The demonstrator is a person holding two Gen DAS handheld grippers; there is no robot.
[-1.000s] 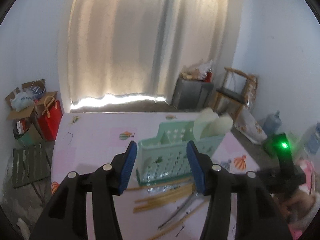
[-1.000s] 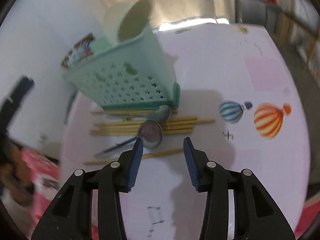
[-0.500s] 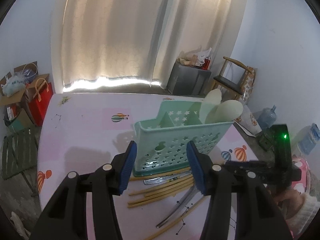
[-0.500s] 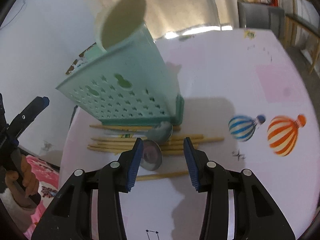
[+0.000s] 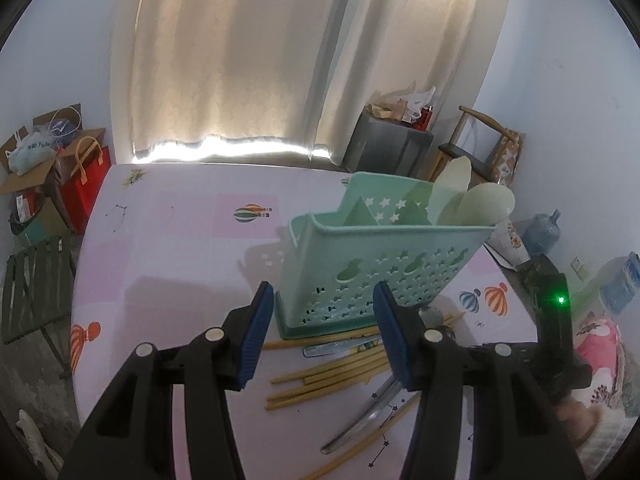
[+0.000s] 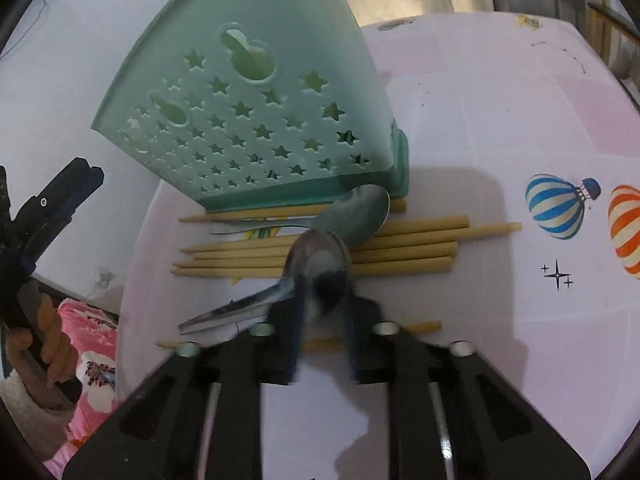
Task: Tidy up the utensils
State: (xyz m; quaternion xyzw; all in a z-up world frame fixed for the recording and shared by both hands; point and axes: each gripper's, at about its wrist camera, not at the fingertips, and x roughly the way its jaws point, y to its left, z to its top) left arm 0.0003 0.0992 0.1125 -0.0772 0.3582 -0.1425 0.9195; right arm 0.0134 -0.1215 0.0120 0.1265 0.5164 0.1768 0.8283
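Note:
A mint green utensil caddy (image 5: 376,256) with star holes stands on the pink table, holding pale green spoons (image 5: 468,200); it also shows in the right wrist view (image 6: 256,120). Several wooden chopsticks (image 6: 400,248) and two metal spoons lie in front of it. My right gripper (image 6: 322,308) has its jaws narrowed around the bowl of the nearer metal spoon (image 6: 316,264), with motion blur. My left gripper (image 5: 324,332) is open and empty, held above the chopsticks (image 5: 328,380) in front of the caddy.
The second metal spoon (image 6: 356,212) lies against the caddy's base. Balloon prints (image 6: 560,204) mark the tablecloth. Beyond the table are a curtain (image 5: 304,60), a grey cabinet (image 5: 384,148), a wooden chair (image 5: 480,140) and red bags (image 5: 84,184).
My right gripper has moved forward and down and closed its jaws around the nearer metal spoon's bowl. My left gripper has moved closer to the caddy and stayed open.

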